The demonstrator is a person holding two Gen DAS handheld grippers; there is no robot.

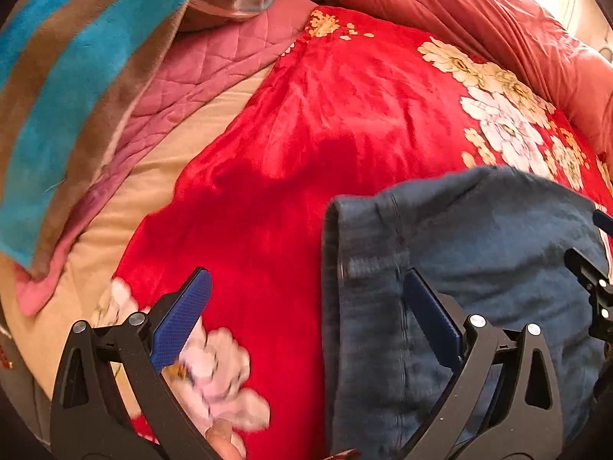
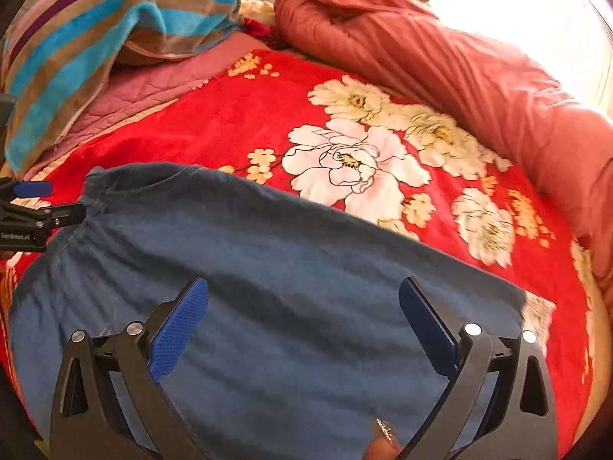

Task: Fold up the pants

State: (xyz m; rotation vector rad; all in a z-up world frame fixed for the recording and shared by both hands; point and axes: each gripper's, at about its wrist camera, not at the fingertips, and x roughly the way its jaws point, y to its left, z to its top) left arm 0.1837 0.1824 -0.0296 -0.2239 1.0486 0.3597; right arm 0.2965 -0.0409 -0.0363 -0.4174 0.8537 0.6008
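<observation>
1. Blue denim pants [image 2: 268, 268] lie on your red floral blanket [image 2: 245, 115], folded into a broad bundle, with the gathered waistband [image 2: 99, 191] at the left end in the right wrist view.
2. Your left gripper [image 1: 306, 322] hangs with its jaws spread wide: one blue pad [image 1: 180, 322] is over the red blanket, the other over the edge of the pants [image 1: 479, 268]. Nothing is pinched between them.
3. Your right gripper [image 2: 304, 329] is also spread wide, both pads above the middle of the denim and holding nothing.
4. From the right wrist view, your left gripper [image 2: 34, 207] shows at the left edge, just beside the waistband; whether it touches the cloth cannot be told.
5. Behind the pants, a rolled salmon-red quilt [image 2: 440, 57] runs along the far side of the blanket.
6. A turquoise-and-brown striped blanket [image 2: 115, 19] is heaped at the far left, over a pink quilted pad [image 2: 145, 88].
7. The left wrist view is blurred.
</observation>
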